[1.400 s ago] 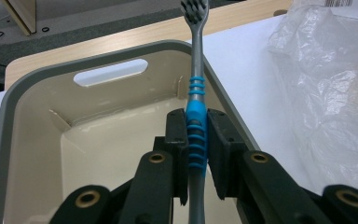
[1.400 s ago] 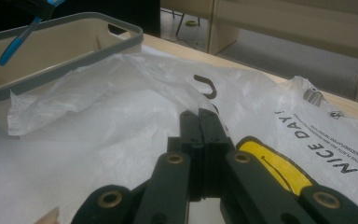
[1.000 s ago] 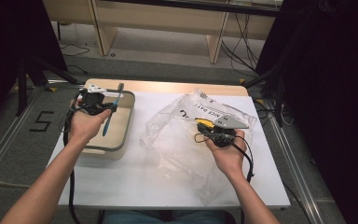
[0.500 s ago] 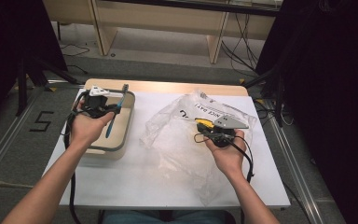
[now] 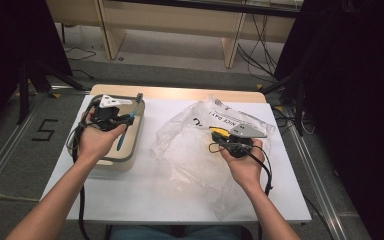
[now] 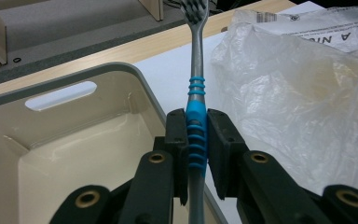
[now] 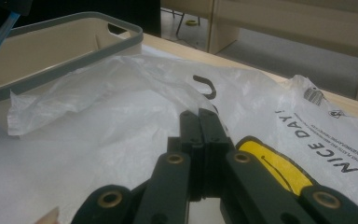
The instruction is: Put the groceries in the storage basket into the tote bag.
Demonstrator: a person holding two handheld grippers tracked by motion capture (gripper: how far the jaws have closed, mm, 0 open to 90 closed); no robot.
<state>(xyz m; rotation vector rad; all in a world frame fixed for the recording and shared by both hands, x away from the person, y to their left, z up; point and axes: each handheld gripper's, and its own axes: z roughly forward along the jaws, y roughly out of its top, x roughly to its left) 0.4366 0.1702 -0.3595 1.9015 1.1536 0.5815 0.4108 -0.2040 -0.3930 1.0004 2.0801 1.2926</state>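
Observation:
My left gripper (image 5: 128, 120) is shut on a toothbrush (image 5: 122, 138) and holds it above a beige bin (image 5: 139, 135) at the table's left. In the left gripper view the jaws clamp the blue ribbed grip of the toothbrush (image 6: 196, 135), whose bristle head points away, past the bin's rim (image 6: 121, 68). A crumpled clear plastic bag (image 5: 187, 150) printed "NICE DAY" lies mid-table. Over it my right gripper (image 5: 217, 142) rests, its jaws pressed together (image 7: 200, 119) with nothing visible between them. The bag (image 7: 98, 126) spreads beneath and ahead of those jaws.
The white table top (image 5: 155, 200) has a wooden strip along its far edge. Beyond the right gripper the bin (image 7: 65, 46) stands at the far left, its inside bare. Black cables trail from both grippers. Wooden furniture legs and floor cables lie behind the table.
My left gripper has drifted slightly to the right with the toothbrush, still over the bin. The right gripper and the bag have not moved.

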